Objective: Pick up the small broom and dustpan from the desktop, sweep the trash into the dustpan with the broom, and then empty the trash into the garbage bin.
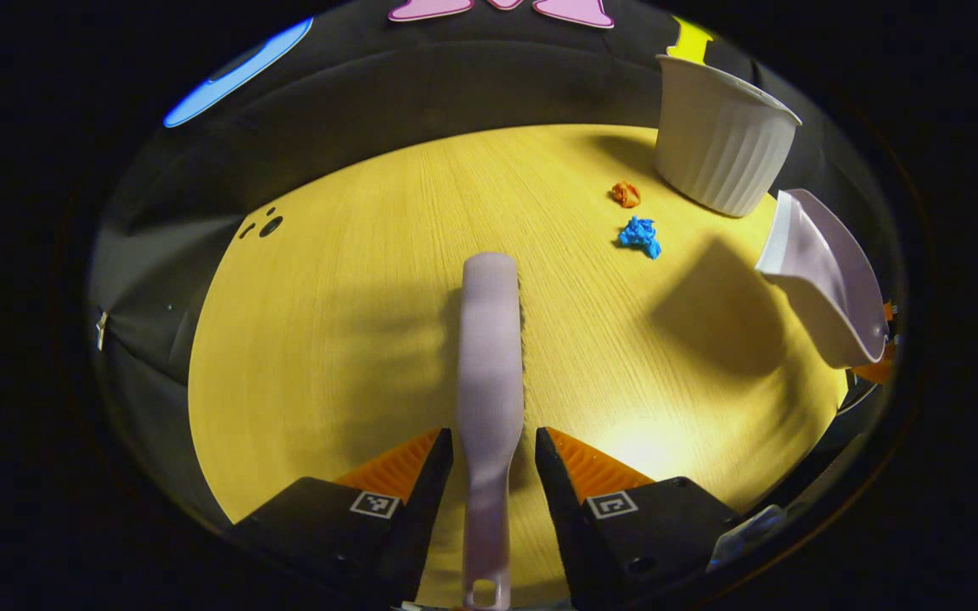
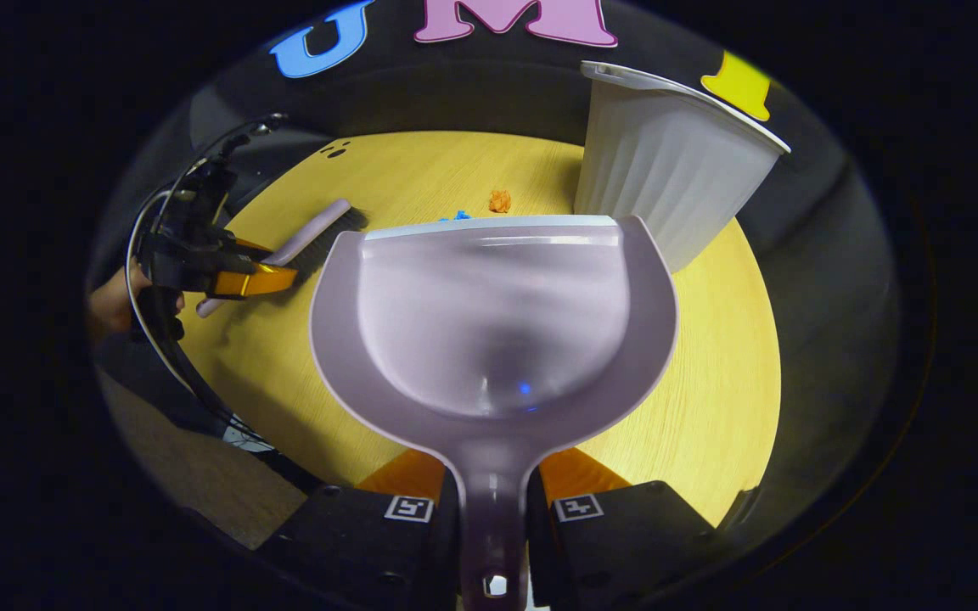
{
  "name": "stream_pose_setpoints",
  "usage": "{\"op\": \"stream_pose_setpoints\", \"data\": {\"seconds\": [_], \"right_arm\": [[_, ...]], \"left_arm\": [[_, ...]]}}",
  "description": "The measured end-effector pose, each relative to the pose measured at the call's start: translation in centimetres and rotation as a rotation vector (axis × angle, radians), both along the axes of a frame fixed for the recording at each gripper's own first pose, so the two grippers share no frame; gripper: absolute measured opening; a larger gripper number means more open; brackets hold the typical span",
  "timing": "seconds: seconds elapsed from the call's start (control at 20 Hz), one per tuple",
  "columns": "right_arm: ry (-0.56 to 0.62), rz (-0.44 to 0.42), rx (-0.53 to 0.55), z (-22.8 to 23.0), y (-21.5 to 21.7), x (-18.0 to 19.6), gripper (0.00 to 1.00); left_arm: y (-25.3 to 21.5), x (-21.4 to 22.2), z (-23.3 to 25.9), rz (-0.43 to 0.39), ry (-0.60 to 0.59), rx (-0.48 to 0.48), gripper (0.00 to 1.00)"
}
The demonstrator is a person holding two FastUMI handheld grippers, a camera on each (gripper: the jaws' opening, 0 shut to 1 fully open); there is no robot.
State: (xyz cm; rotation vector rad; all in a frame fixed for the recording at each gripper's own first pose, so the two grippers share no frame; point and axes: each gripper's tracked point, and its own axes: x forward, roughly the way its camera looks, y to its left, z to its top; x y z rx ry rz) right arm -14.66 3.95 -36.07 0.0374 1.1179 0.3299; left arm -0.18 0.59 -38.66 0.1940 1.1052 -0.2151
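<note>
My left gripper (image 1: 494, 437) is shut on the handle of the pale lilac broom (image 1: 489, 356), which points away from me above the yellow wooden tabletop (image 1: 353, 339). The dark bristles (image 2: 338, 231) hang just over the wood. An orange paper scrap (image 1: 626, 194) and a blue one (image 1: 641, 237) lie beyond the broom, near the white ribbed garbage bin (image 1: 722, 136). My right gripper (image 2: 493, 475) is shut on the stem of the lilac dustpan (image 2: 497, 314), held off the table with its lip toward the scraps. The blue scrap (image 2: 455, 216) peeks over that lip, and the orange scrap (image 2: 500, 201) lies beside the bin (image 2: 667, 161).
The round table's edge curves close on the left and front. A person's hand (image 2: 115, 305) holds the left gripper (image 2: 238, 278), with black cables (image 2: 158, 356) trailing below it. Small dark holes (image 1: 268, 225) mark the far left of the table. Brown floor (image 2: 200, 484) lies below.
</note>
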Motion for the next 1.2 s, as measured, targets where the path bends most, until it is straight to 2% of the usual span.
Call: {"op": "stream_pose_setpoints", "data": {"seconds": [0.15,0.2,0.3,0.35,0.5,0.55,0.7,0.85,0.9,0.95,1.2], "right_arm": [[-0.005,0.004,-0.013,-0.1,-0.5,0.6,0.37],[0.0,0.013,-0.027,-0.3,-0.8,0.8,0.37],[0.015,0.036,-0.045,-0.7,-1.0,0.8,0.37],[0.023,0.051,-0.044,-0.8,-1.0,0.7,0.36],[0.075,0.103,-0.044,-1.1,-0.6,0.4,0.37],[0.11,0.124,-0.056,-1.3,-0.7,0.3,0.32],[0.171,0.167,-0.072,-1.6,-0.5,0.4,0.36],[0.243,0.195,-0.099,-2.2,-0.8,0.4,0.36],[0.263,0.208,-0.11,-2.6,-1.2,0.3,0.32],[0.279,0.222,-0.12,-3.4,-1.5,0.3,0.36],[0.31,0.255,-0.139,-4.7,-2.6,0.5,0.36]], "left_arm": [[0.0,0.2,-1.1,0.029,0.024,-0.005,0.52],[0.2,0.2,-1.6,0.04,0.031,-0.002,0.51],[0.0,0.9,-1.8,0.044,0.008,-0.024,0.38],[-0.1,1.3,-2.1,0.03,0.004,-0.02,0.33],[0.1,3.1,-0.7,-0.025,-0.041,0.025,0.27],[-0.4,4.7,0.1,-0.053,-0.073,0.029,0.28],[-4.0,9.2,2.1,-0.127,-0.125,-0.019,0.26],[-7.3,13.4,2.3,-0.194,-0.11,-0.037,0.28],[-8.2,14.7,1.7,-0.221,-0.104,-0.026,0.28],[-9.0,15.6,1.2,-0.244,-0.092,-0.017,0.28],[-13.1,17.0,-1.1,-0.376,-0.02,0.0,0.28]]}}
